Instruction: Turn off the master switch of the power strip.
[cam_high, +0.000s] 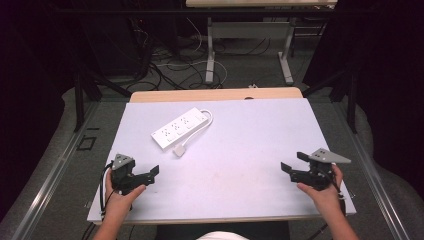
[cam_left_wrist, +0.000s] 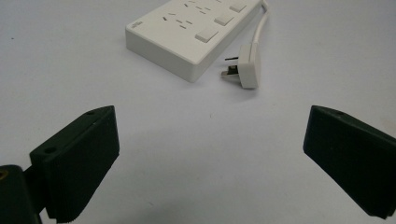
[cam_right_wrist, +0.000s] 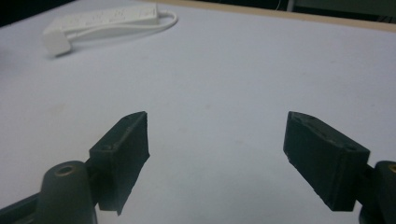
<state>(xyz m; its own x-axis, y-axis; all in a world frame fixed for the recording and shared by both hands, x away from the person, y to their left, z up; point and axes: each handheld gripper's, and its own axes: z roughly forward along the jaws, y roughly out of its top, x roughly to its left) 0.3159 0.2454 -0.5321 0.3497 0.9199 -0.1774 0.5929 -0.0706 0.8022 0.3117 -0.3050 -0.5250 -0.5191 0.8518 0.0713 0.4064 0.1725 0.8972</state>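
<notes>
Right now both claws sit low at the near edge of the counter (cam_high: 260, 130), one by each near corner. The left claw (cam_high: 150, 172) is spread wide and holds nothing. The right claw (cam_high: 289, 169) is spread wide too, and it is empty as well.

The white power strip (cam_high: 179, 127) lies on the left half of the counter, about halfway between the near edge and the far edge. Its long side runs on a slant, from near-left up to far-right. Its cord (cam_high: 205, 122) loops out from the far end and comes back along the strip's right side. The plug (cam_high: 178, 150) lies at the cord's end, just beside the near end of the strip. From the left claw's own camera, the plug (cam_left_wrist: 246, 65) rests on its side with its metal pins pointing toward the strip (cam_left_wrist: 196, 32).

The left claw is much nearer to the strip and plug. They lie ahead of it and a little toward the middle of the counter. The right claw is well apart from them, all the way across the counter.

I think the left claw should go first, straight ahead to the plug. Nothing stands in its way. The counter around the strip is bare, so there is lots of room to move, and the strip is far from every edge.
</notes>
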